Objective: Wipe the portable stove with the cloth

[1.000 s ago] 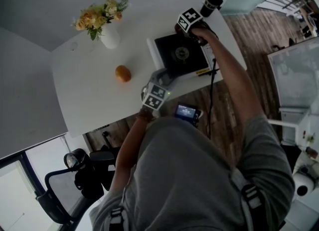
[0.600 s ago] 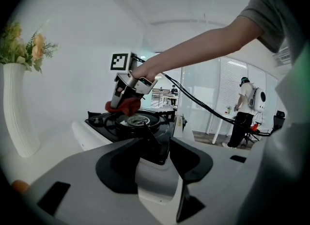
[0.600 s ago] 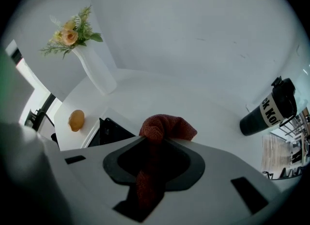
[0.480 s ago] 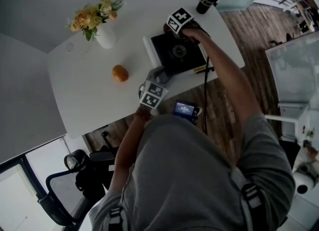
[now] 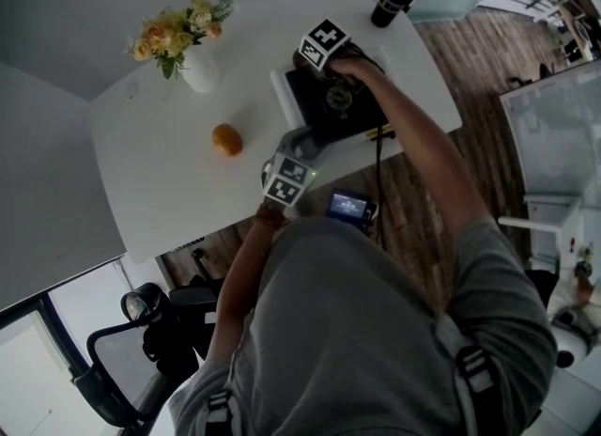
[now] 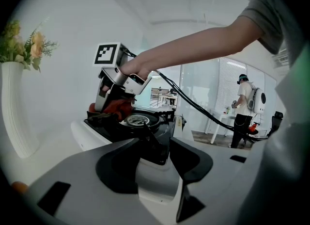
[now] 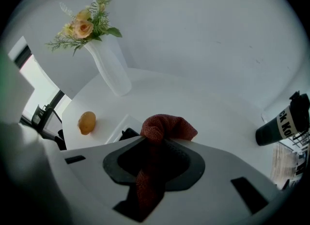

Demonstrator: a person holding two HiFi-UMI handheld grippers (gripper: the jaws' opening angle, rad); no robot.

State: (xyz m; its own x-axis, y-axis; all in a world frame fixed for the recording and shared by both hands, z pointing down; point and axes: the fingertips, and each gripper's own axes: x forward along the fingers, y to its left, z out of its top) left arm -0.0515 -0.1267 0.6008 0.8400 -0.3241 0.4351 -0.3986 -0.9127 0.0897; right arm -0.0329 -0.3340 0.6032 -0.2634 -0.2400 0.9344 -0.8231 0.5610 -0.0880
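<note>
Forearm stretched far across the table, the right hand [image 5: 355, 68] tips the right gripper [image 7: 157, 140] steeply down at the far left corner of the portable stove [image 5: 324, 115]. Its jaws pinch the cloth [image 7: 168, 127], a rust-red woven strip that runs along them and bunches past the tips. The left gripper [image 6: 155, 146] clamps the stove's near left corner.
</note>
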